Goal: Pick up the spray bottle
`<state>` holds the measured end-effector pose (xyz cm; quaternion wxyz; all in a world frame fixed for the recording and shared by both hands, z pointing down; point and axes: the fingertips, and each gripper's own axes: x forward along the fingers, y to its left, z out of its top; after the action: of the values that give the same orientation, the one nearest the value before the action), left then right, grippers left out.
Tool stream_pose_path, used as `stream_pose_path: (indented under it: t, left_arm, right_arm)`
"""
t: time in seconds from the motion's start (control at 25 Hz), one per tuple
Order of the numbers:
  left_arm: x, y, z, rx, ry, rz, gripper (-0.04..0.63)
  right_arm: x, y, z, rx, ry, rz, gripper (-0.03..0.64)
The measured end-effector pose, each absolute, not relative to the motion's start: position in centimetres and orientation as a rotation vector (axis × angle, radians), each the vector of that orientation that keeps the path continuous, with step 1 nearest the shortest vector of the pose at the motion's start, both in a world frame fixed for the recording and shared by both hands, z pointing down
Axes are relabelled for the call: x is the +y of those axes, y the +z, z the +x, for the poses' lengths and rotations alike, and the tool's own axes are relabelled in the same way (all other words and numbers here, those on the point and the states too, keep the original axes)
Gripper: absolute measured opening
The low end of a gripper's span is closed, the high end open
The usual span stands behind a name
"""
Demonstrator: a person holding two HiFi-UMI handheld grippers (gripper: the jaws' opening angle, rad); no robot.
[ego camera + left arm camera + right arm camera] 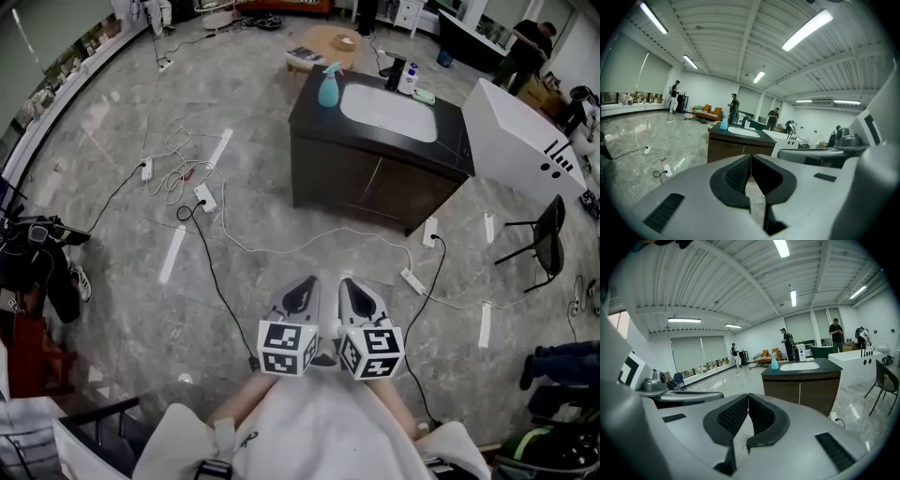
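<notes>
Two smooth grey plastic grippers sat side by side low in my head view, the left gripper [304, 281] and the right gripper [349, 283]. Each carried a white cube with black square markers [288, 347]. In the left gripper view I saw its black ribbed rubber pads [736, 176] meeting tip to tip with nothing between them. The right gripper view showed the same: jaws closed and empty.

Ahead of them lay a polished grey veined stone floor [112, 141]. Looping white and black cables [220, 239] and a white power strip [204, 197] crossed it between me and the dark brown wooden cabinet [375, 183]. Its black top held a white oval basin [389, 112]. The translucent teal plastic spray bottle [328, 86] stood upright on that top, just left of the basin and well apart from both grippers. A white pump bottle [409, 77] stood at the basin's far right. A boxy white bathtub [516, 141] and a black chair [544, 239] flanked the cabinet's right side.

Only the gripper views gave me the ribbed white ceiling with strip lights [806, 30] and the people [836, 333] standing beyond the cabinet. Only the head view showed the white garment [319, 431] below the grippers.
</notes>
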<state>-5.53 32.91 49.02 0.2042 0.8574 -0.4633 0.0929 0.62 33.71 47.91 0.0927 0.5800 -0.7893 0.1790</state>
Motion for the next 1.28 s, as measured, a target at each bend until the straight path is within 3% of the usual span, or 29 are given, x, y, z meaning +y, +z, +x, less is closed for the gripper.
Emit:
stream_pose_path:
  t: [1.28]
  left_arm:
    - [23.4, 50.0, -11.7, -1.208, 0.274, 2.44, 0.029]
  right_arm:
    - [25.3, 49.0, -5.8, -2.301, 0.529, 1.726, 0.026]
